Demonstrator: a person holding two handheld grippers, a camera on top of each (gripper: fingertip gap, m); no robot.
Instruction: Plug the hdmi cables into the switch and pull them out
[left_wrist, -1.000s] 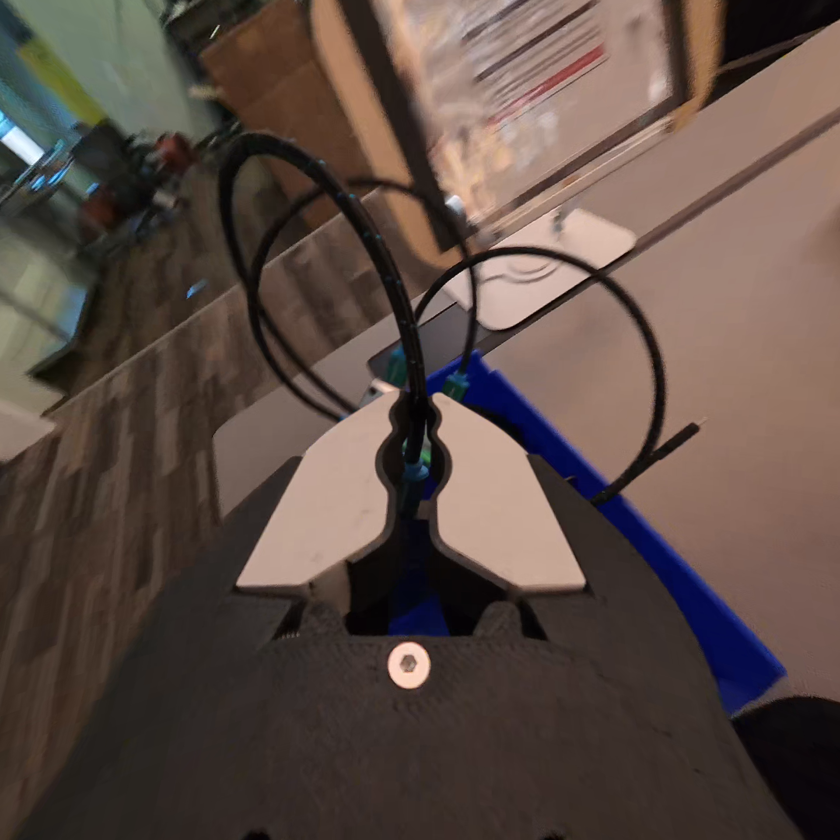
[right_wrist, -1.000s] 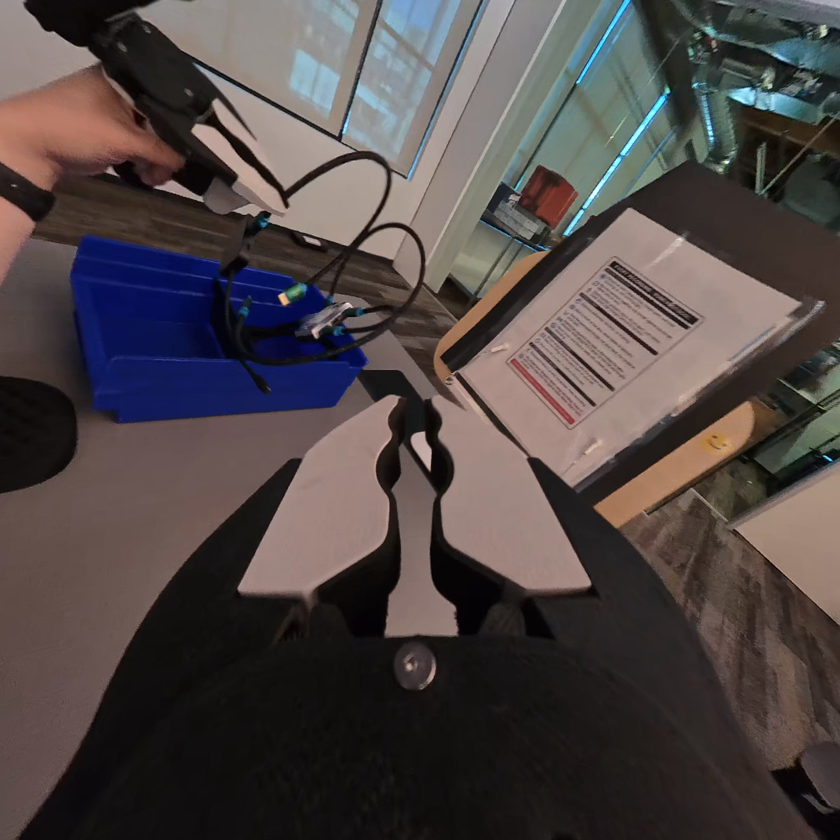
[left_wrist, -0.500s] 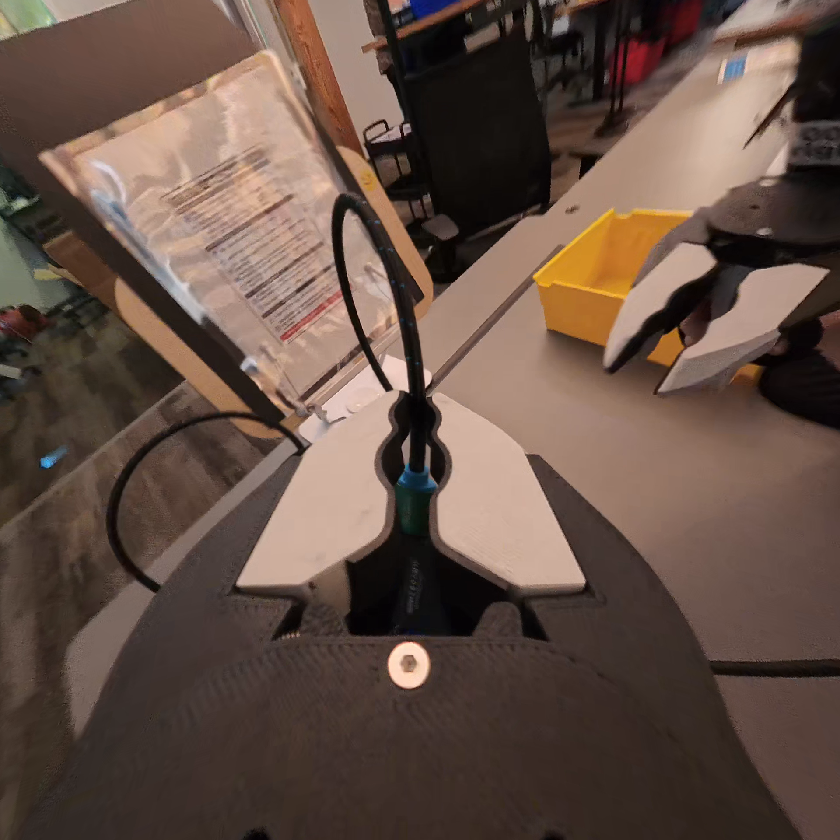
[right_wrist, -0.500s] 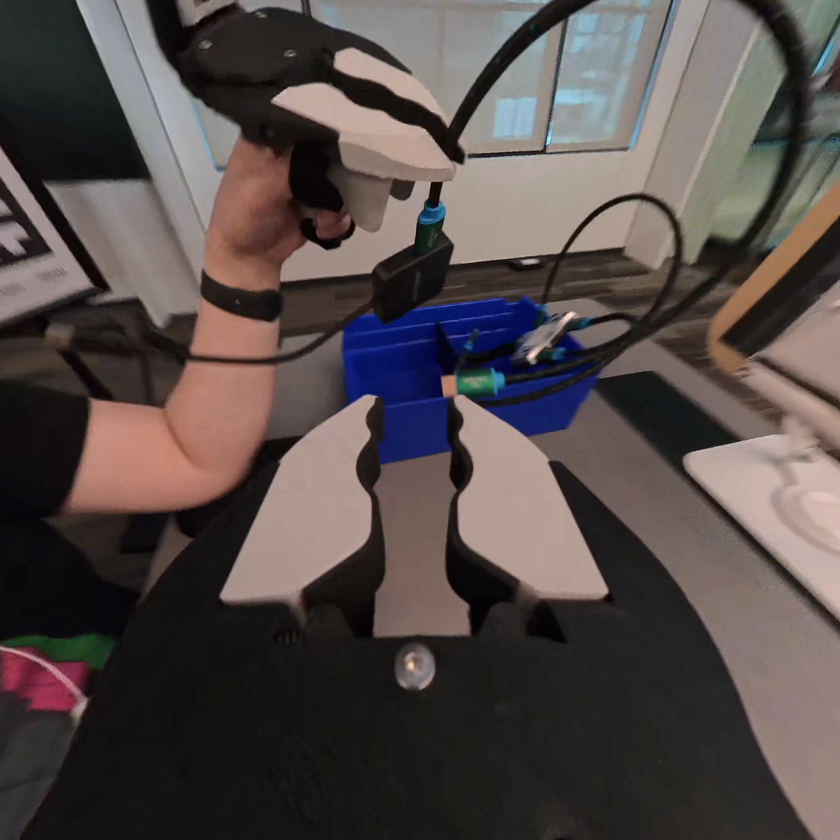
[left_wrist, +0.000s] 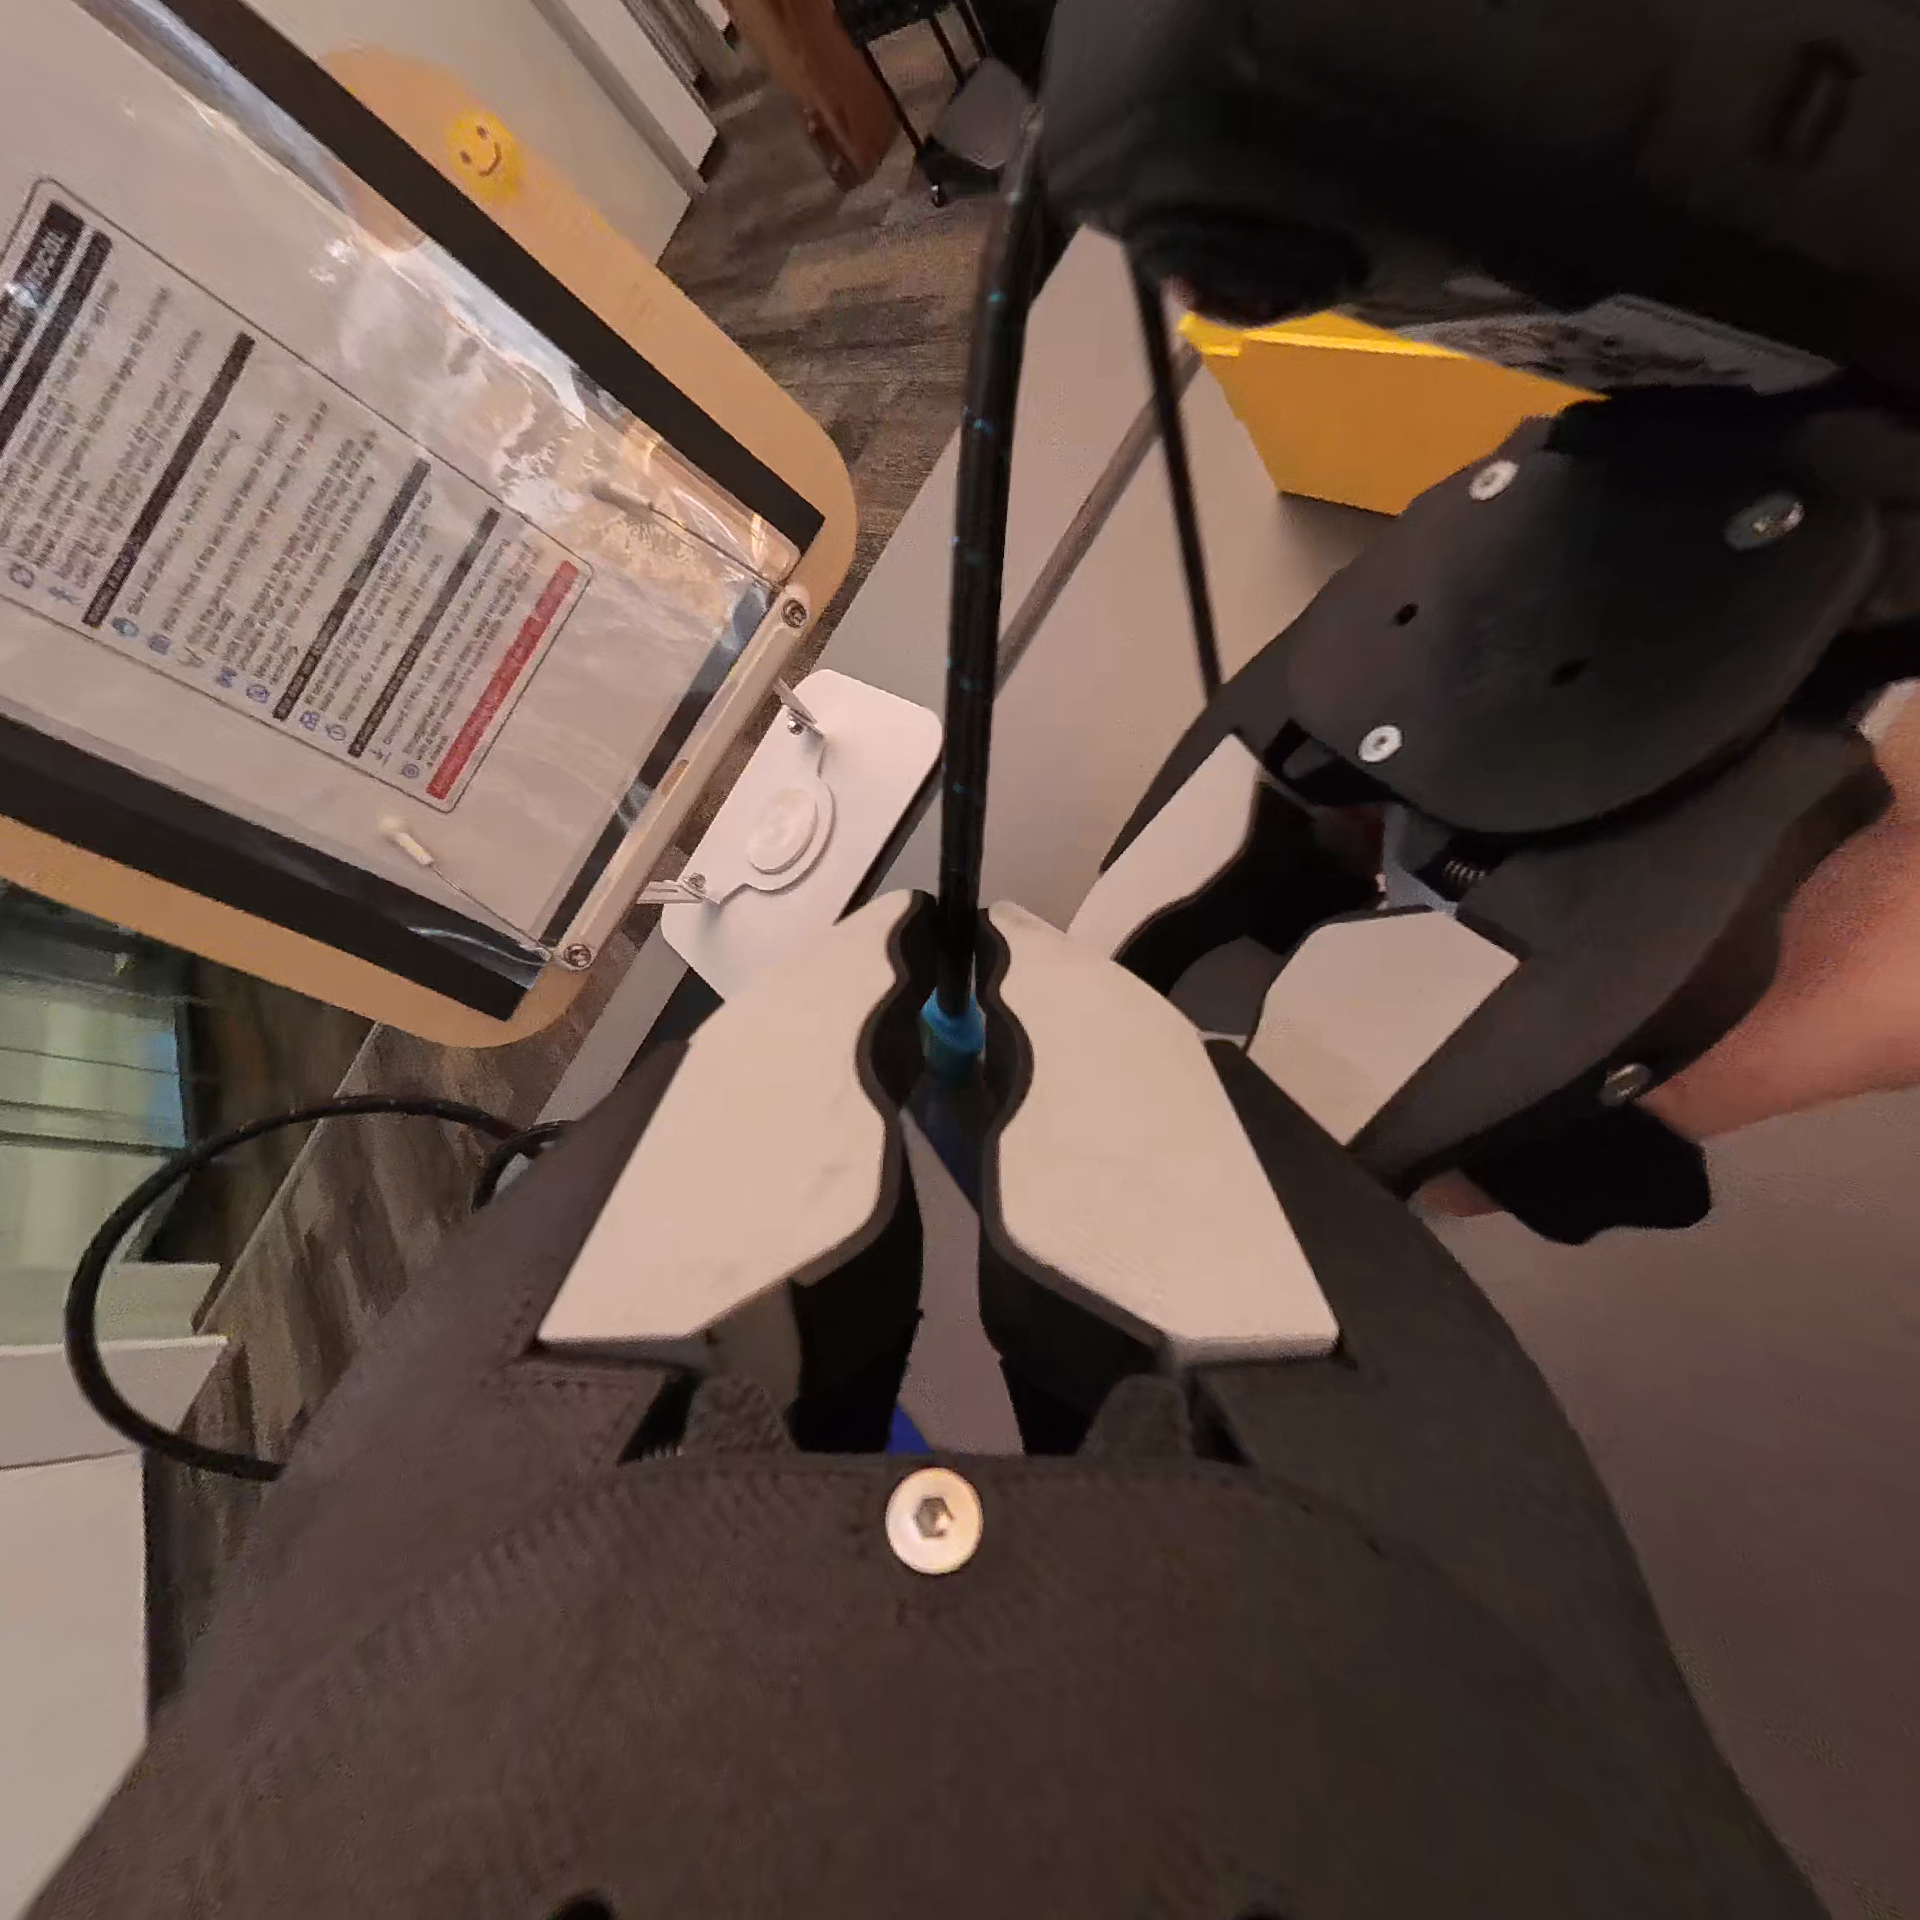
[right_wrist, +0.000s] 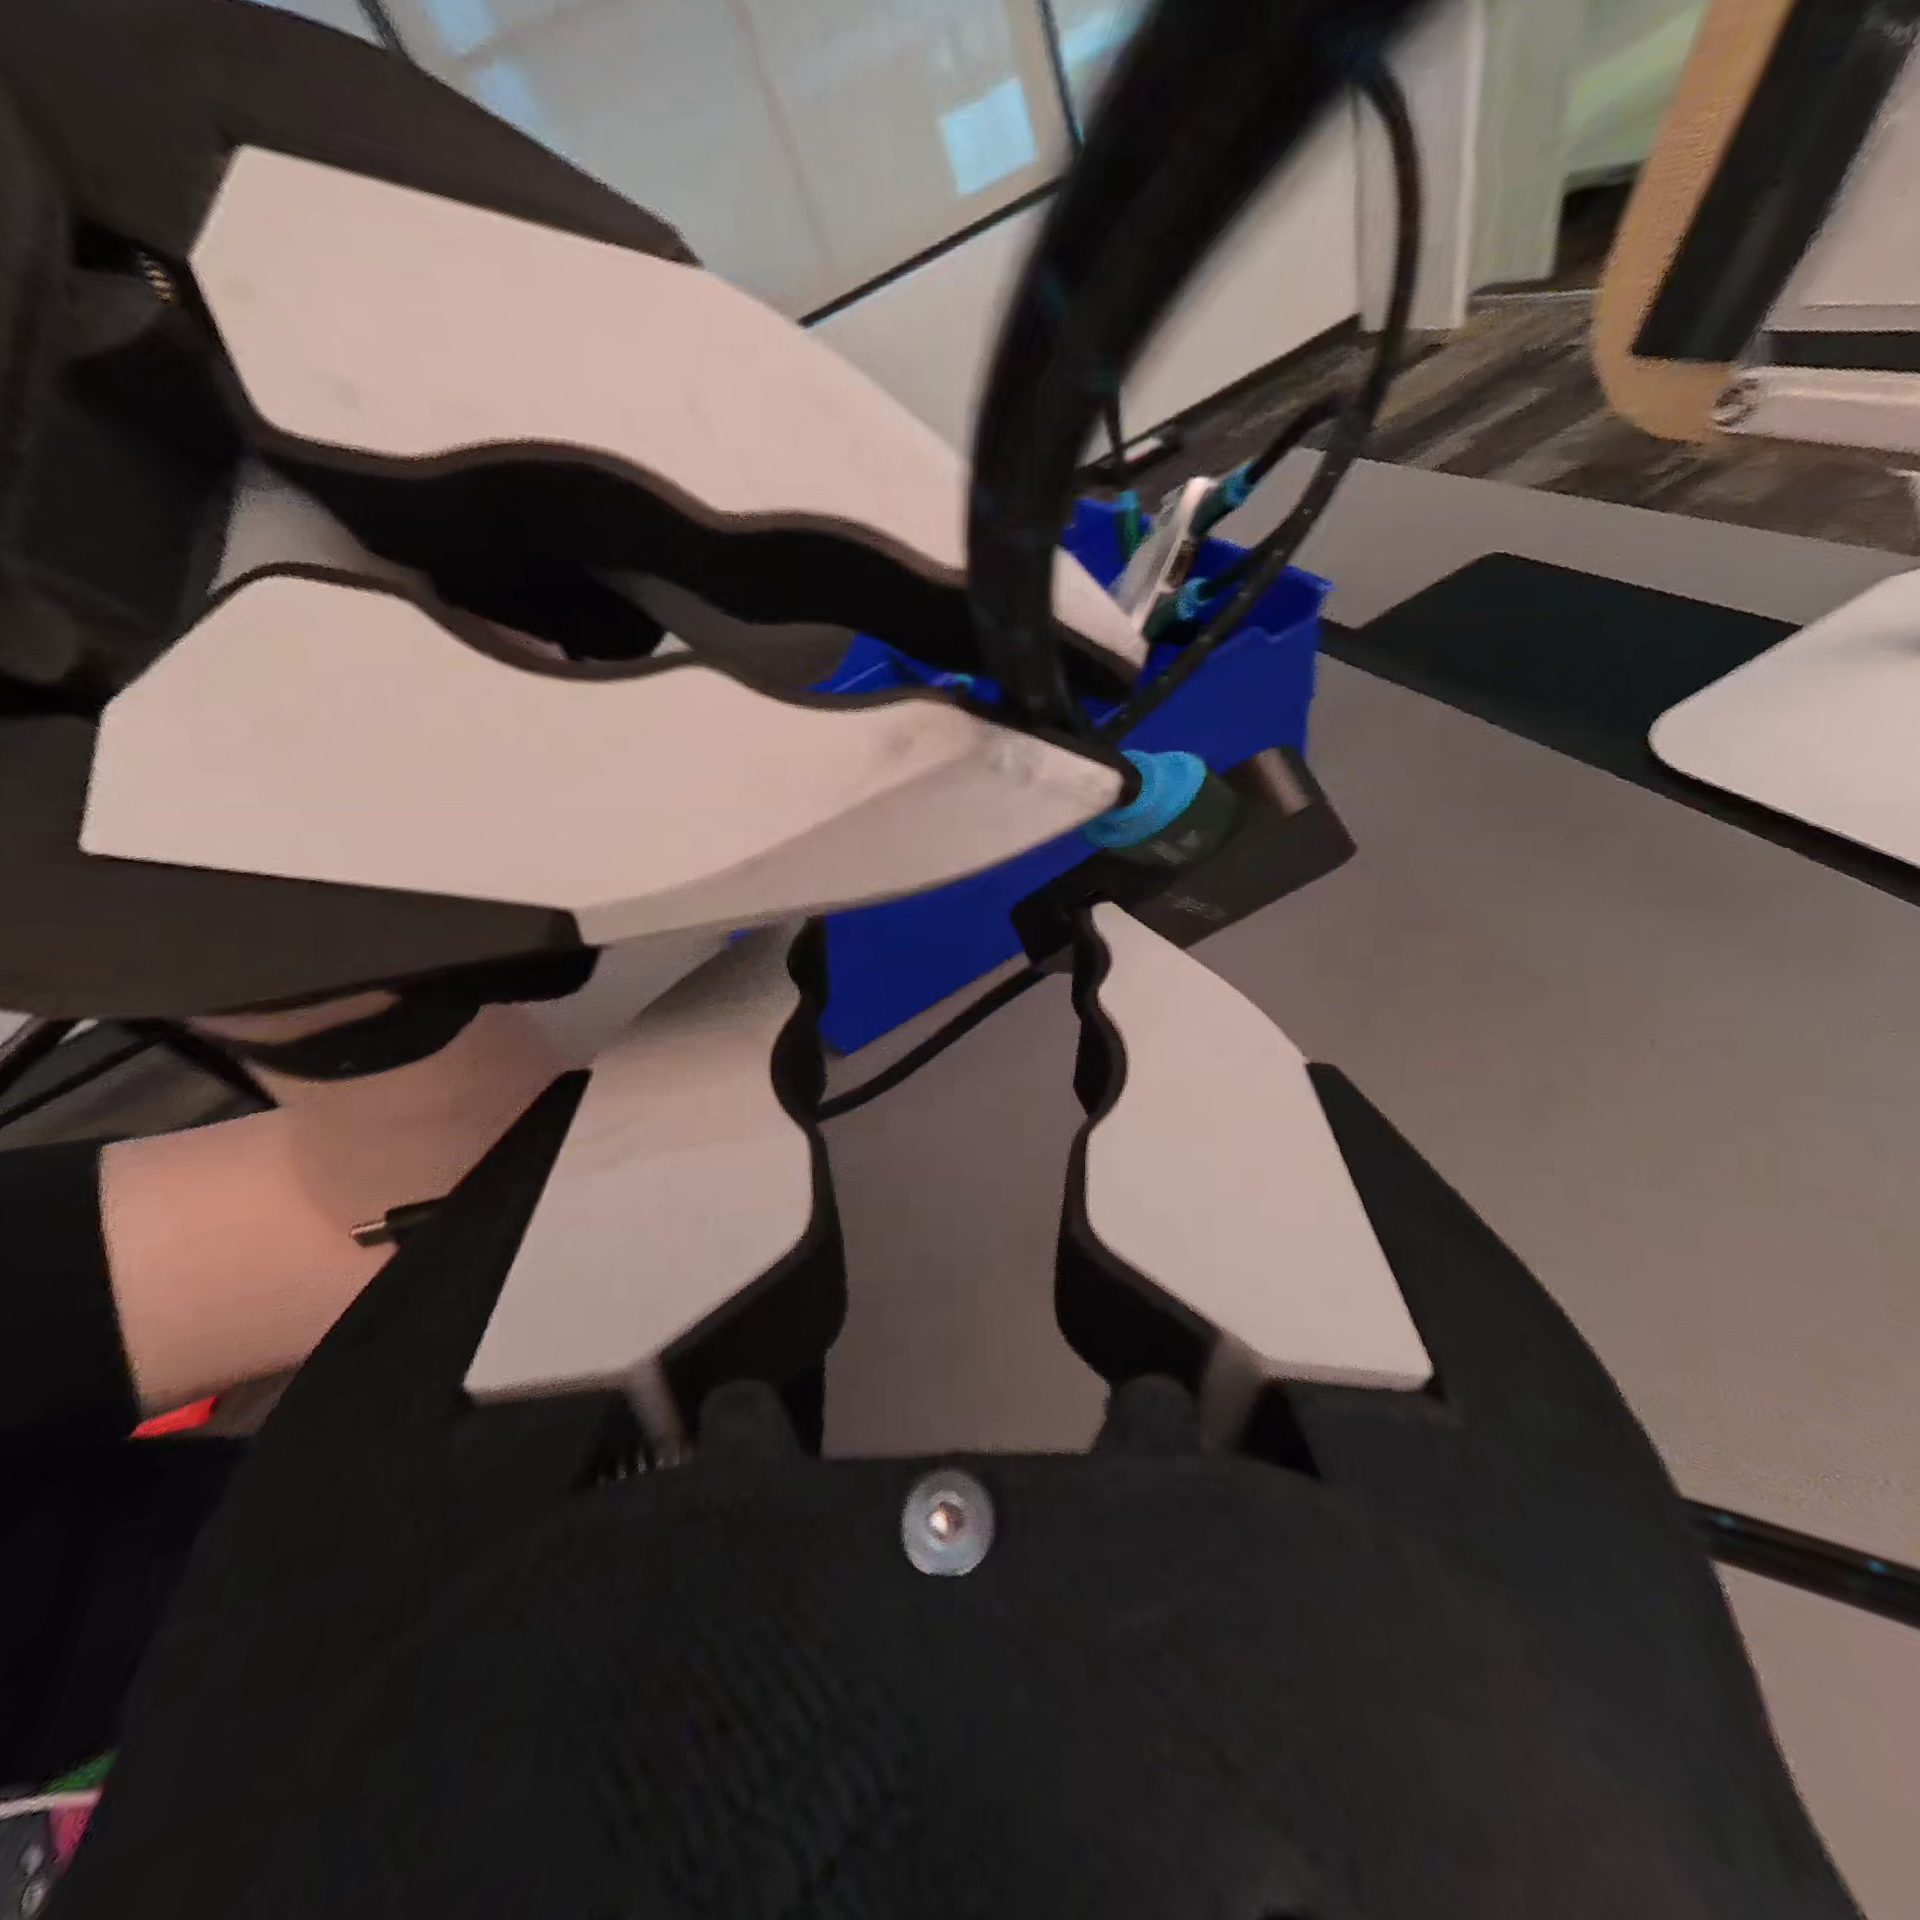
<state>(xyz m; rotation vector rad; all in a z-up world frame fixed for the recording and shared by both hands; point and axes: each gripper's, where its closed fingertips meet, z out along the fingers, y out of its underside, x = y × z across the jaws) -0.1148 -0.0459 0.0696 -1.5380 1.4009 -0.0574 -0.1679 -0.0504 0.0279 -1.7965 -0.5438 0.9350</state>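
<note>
Since half a second ago the two claws have closed the gap between them: the right claw, then well apart from the load, now has its tips at the black switch, and the left claw has swung round so the right one fills the right side of its view. Left claw is clamped on the braided HDMI cable just above its blue plug collar, so the switch hangs from that plug in the air, above the grey surface and in front of the blue bin. Right claw stands parted and holds nothing; its jaws straddle the switch's lower corner, probably to steady the body so the plug can be pulled free against it
</note>
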